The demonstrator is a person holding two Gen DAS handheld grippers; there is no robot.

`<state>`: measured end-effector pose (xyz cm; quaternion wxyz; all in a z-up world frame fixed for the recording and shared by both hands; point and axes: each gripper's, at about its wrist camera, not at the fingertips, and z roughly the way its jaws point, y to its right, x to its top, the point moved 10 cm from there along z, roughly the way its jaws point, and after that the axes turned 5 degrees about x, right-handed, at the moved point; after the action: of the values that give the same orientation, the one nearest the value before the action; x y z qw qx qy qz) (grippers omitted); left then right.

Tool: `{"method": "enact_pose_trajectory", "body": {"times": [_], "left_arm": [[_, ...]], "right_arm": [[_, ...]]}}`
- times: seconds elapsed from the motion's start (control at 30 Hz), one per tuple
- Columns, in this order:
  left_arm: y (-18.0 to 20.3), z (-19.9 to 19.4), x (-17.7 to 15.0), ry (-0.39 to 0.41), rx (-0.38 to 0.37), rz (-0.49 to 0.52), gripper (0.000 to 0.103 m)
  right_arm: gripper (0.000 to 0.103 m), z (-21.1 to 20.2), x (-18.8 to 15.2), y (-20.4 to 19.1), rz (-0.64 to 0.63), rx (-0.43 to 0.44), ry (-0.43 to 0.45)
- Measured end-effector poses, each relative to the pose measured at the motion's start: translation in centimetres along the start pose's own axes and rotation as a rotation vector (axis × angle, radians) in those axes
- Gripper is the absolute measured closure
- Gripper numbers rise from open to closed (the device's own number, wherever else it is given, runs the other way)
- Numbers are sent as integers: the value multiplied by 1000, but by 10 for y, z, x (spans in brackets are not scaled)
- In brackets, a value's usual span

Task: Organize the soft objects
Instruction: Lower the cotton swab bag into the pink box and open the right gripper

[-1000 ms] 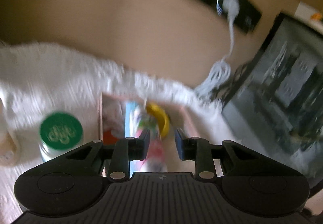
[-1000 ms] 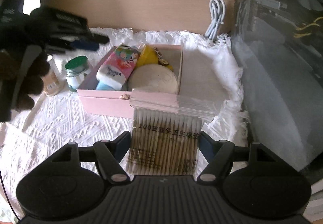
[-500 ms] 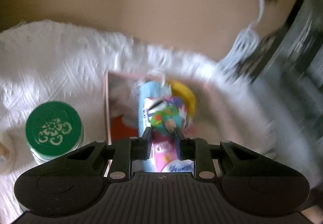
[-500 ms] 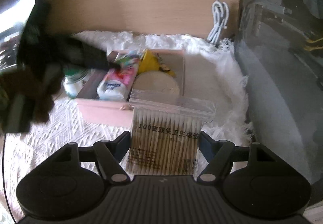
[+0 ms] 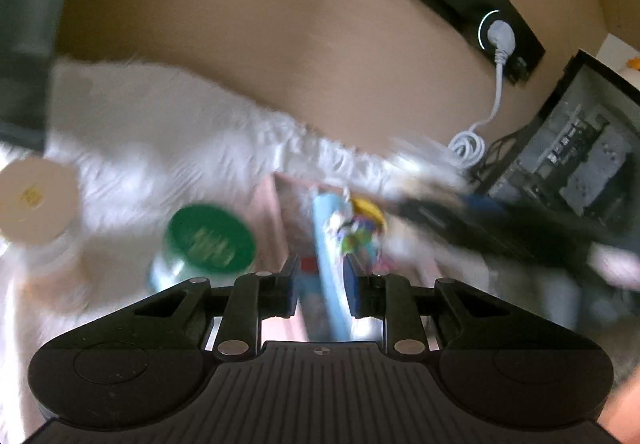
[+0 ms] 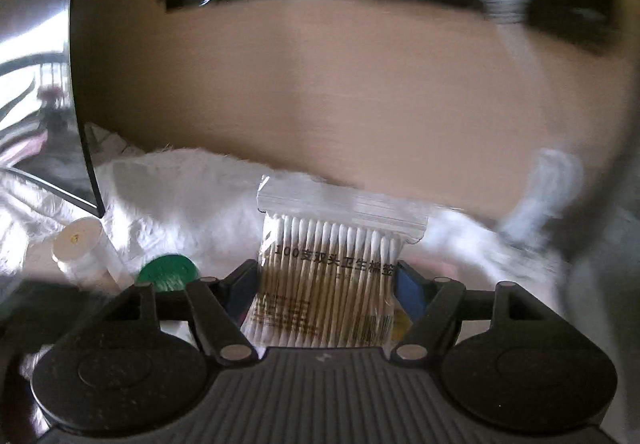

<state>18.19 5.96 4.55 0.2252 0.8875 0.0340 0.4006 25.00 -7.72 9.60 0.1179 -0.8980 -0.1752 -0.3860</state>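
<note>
The right gripper jaws clamp a cotton swab bag at lower centre of its view. The left gripper jaws grip a tissue pack over the pink box, lower centre.

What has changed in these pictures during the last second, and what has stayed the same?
The left gripper has closed around the colourful tissue pack over the pink box, and its view has shifted. The right gripper has swung away: the box, plainly ahead of it before, is now nearly hidden. The bag of cotton swabs stays clamped in the right gripper, and the green-lidded jar stands beside the box.
</note>
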Motion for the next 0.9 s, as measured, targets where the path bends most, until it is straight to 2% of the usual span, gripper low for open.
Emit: {"method": "enact_pose_trajectory", "body": {"times": [0.07, 0.13, 0.17, 0.2, 0.33, 0.4, 0.43, 0.53, 0.57, 0.63, 0.67, 0.7, 0.8, 0.87, 0.9], "left_arm": [[-13, -15, -15, -24, -3, -18, 78], [-26, -28, -33, -46, -11, -42, 78], [-32, -32, -41, -60, -13, -56, 78], [-38, -36, -49, -74, -15, -67, 78], [-65, -46, -75, -113, 0, -84, 78], [-77, -49, -80, -122, 0, -105, 78], [-82, -51, -81, -124, -6, -112, 78], [-87, -52, -78, -123, -32, -111, 78], [-86, -53, -78, -121, -44, -104, 78], [-79, -51, -74, -117, -66, -81, 78], [-76, -51, -72, -115, -76, -73, 78], [-72, -50, -71, -115, -86, -67, 78], [-62, -54, -67, -111, -98, -14, 78], [-63, -59, -63, -97, -84, 0, 78], [-64, -61, -61, -91, -77, 3, 78]], "right_arm": [[31, 43, 0, -11, -32, -42, -89], [33, 88, -18, -10, -34, -98, -240], [32, 104, -28, -7, -11, -96, -301], [32, 113, -34, -3, 11, -99, -321], [29, 101, -30, 1, 59, -51, -263], [21, 77, -23, 2, 80, -35, -205], [16, 64, -19, 3, 90, -35, -170], [15, 31, -7, 10, 114, -71, -76], [16, 24, -4, 12, 119, -98, -47], [33, 21, 3, 14, 113, -164, -30], [48, 23, 5, 13, 111, -183, -34], [52, 25, 7, 12, 111, -181, -45], [52, 50, 13, 7, 133, -173, -90], [53, 77, 0, 8, 151, -197, -194], [53, 82, -4, 10, 161, -203, -203]]}}
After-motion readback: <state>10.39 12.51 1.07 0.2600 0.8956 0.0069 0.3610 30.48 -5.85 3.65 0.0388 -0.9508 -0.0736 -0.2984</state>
